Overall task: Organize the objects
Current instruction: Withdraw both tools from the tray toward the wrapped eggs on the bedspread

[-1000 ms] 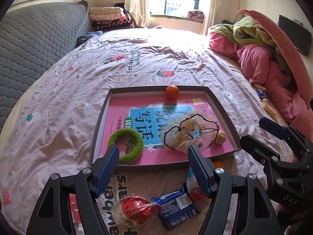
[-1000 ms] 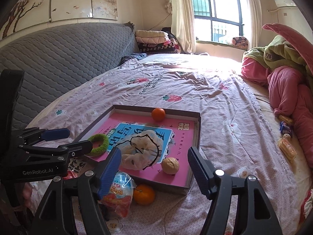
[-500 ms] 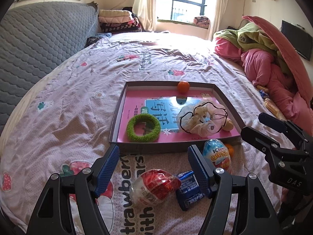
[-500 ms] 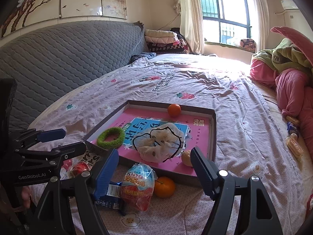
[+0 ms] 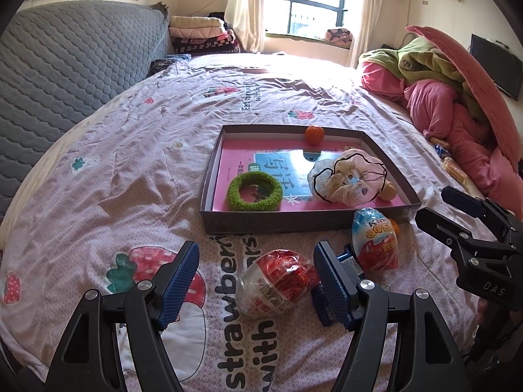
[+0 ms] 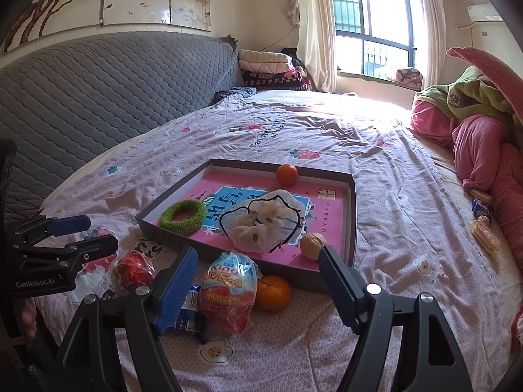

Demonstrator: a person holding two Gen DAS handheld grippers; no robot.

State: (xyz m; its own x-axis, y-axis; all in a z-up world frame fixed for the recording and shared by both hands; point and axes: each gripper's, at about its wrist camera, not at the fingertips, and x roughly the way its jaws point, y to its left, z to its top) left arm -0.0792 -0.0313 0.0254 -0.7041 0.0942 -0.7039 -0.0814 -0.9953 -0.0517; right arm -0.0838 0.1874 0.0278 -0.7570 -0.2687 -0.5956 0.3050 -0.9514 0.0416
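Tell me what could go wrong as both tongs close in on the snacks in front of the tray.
1. The red foil-wrapped egg touches the blue snack packet; the open left tongs may nudge both.
2. The loose round orange beside the blue-and-red egg packet could roll if bumped.
3. The tongs stand close; they might collide.

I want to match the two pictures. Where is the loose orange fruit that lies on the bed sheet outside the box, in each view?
Left wrist view: the loose orange fruit shows only as a sliver at centre-right, mostly hidden behind the blue-and-red wrapped egg toy.
Right wrist view: it lies in full sight, lower centre, right of the same egg toy.
Shared landmark: the shallow grey cardboard box with pink lining, whose near wall stands just behind the fruit.
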